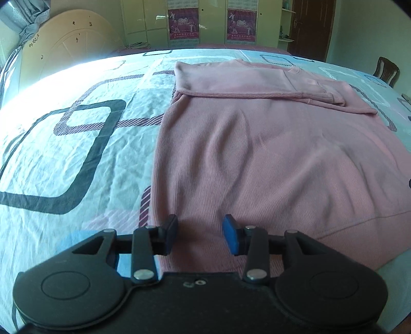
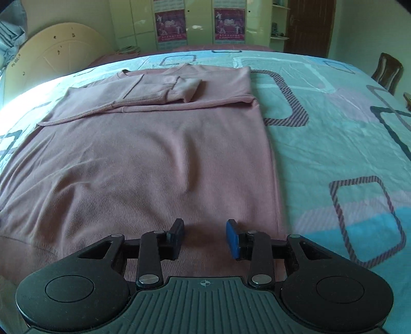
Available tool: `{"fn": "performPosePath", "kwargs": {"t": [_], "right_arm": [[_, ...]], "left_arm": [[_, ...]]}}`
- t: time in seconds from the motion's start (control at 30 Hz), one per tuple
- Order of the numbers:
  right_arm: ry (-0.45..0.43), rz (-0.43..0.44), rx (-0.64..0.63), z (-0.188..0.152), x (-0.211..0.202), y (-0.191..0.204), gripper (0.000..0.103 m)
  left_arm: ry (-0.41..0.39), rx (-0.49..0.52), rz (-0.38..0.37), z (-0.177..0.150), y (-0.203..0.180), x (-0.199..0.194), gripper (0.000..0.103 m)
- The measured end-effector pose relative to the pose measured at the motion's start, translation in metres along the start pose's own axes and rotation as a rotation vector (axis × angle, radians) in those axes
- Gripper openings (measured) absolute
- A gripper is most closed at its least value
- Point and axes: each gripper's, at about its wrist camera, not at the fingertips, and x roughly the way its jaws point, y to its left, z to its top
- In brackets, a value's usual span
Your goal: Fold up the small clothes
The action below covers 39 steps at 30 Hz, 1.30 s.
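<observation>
Pink sweatshirt [image 1: 269, 154] with sleeves folded in is spread ahead of the left gripper [image 1: 200, 235] and right gripper [image 2: 205, 239], both held released, nothing grasped.

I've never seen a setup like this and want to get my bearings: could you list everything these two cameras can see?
sweater: one, pink, flat on the bed, both sleeves folded across its far part
bedsheet: one, pale blue with dark square outlines, covers the bed
round board: one, cream, leaning at the far left
wardrobe: one, pale green, far wall
posters: two, pink-red, on the wardrobe doors
door: one, dark brown, far right
chair: one, dark wood, right of the bed
curtain: one, grey, upper left
left gripper: black, blue pads, open above the sweater's near edge
right gripper: same, open, nothing between its pads
</observation>
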Motion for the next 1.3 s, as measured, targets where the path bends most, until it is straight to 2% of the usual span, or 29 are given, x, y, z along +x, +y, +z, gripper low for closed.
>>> {"fn": "performPosePath", "kwargs": {"t": [0.17, 0.2, 0.23, 0.27, 0.37, 0.5, 0.7, 0.77, 0.83, 0.87, 0.9, 0.93, 0.97, 1.03, 1.3], "right_arm": [[-0.022, -0.012, 0.054, -0.011, -0.027, -0.002, 0.038], [-0.023, -0.014, 0.064, -0.013, -0.029, -0.002, 0.047], [-0.028, -0.021, 0.077, -0.017, -0.033, -0.003, 0.06], [-0.036, -0.03, 0.082, -0.019, -0.037, -0.002, 0.063], [-0.036, -0.05, 0.093, -0.028, -0.043, -0.005, 0.064], [-0.013, -0.062, 0.161, -0.04, -0.045, -0.017, 0.064], [0.012, -0.059, 0.228, -0.056, -0.044, -0.027, 0.063], [0.018, -0.046, 0.239, -0.056, -0.044, -0.028, 0.059], [0.034, -0.018, 0.265, -0.054, -0.041, -0.03, 0.033], [0.039, -0.012, 0.277, -0.053, -0.041, -0.03, 0.032], [0.042, -0.004, 0.281, -0.051, -0.041, -0.03, 0.026], [0.046, 0.012, 0.287, -0.05, -0.041, -0.031, 0.016], [0.049, 0.024, 0.293, -0.048, -0.042, -0.031, 0.015], [0.046, 0.036, 0.281, -0.046, -0.044, -0.03, 0.012], [-0.037, 0.141, 0.321, -0.014, -0.068, -0.034, 0.012]], "left_arm": [[-0.014, -0.014, -0.019, -0.01, 0.01, -0.017, 0.042], [-0.014, -0.019, -0.018, -0.012, 0.012, -0.02, 0.042], [-0.015, -0.03, -0.018, -0.016, 0.016, -0.024, 0.043], [-0.016, -0.04, -0.018, -0.019, 0.018, -0.026, 0.044], [0.004, -0.08, -0.034, -0.026, 0.027, -0.028, 0.045], [0.043, -0.151, -0.113, -0.033, 0.035, -0.023, 0.041], [0.088, -0.176, -0.196, -0.034, 0.034, -0.015, 0.039], [0.095, -0.166, -0.209, -0.033, 0.033, -0.012, 0.039], [0.1, -0.168, -0.225, -0.031, 0.033, -0.01, 0.038], [0.103, -0.174, -0.233, -0.03, 0.034, -0.009, 0.035], [0.104, -0.183, -0.245, -0.029, 0.035, -0.008, 0.032], [0.105, -0.2, -0.259, -0.028, 0.036, -0.008, 0.019], [0.102, -0.213, -0.265, -0.028, 0.037, -0.008, 0.012], [0.096, -0.22, -0.272, -0.026, 0.036, -0.008, 0.007], [0.011, -0.262, -0.318, 0.003, 0.043, -0.027, 0.006]]}}
